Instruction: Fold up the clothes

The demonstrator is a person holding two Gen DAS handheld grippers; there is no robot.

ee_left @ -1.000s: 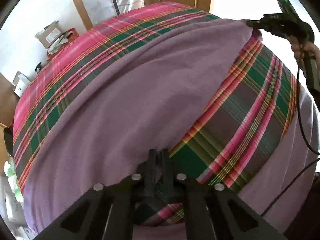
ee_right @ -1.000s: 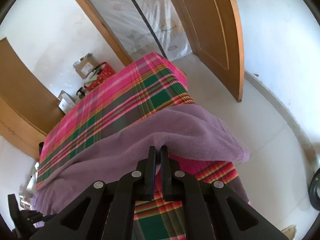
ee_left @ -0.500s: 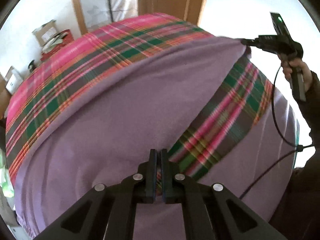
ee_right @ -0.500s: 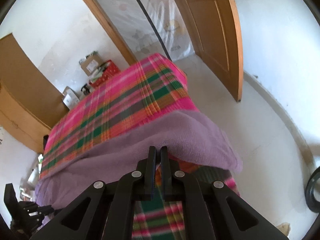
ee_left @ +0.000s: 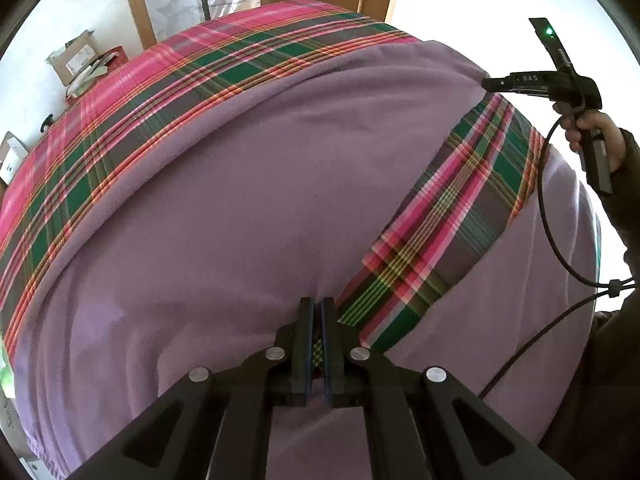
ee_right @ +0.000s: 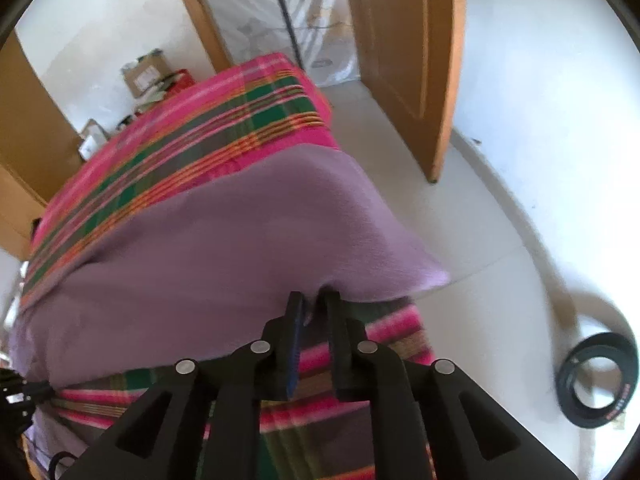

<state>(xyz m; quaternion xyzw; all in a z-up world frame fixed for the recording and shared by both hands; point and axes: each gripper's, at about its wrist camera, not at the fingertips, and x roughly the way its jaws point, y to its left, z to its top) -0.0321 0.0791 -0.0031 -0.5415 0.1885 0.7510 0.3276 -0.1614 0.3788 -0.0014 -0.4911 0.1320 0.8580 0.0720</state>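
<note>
The left gripper (ee_left: 316, 308) is clamped on the near edge of the purple cloth (ee_left: 240, 208), which spreads away toward twelve o'clock over the plaid bedspread (ee_left: 248, 60). The right gripper (ee_right: 314, 300) has just been opening; its jaws stand slightly apart at the cloth's folded edge, no longer pressing it. At one o'clock stands a wooden door (ee_right: 404, 60).

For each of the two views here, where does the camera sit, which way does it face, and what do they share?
Left wrist: on the left gripper, looking steeply down over the purple fleece cloth; its near-shut jaws pinch the cloth's edge; right gripper and hand show.
Right wrist: on the right gripper, facing down toward the wooden door; its jaws have just been opening at the cloth's edge.
Shared: purple cloth, plaid bedcover.
</note>
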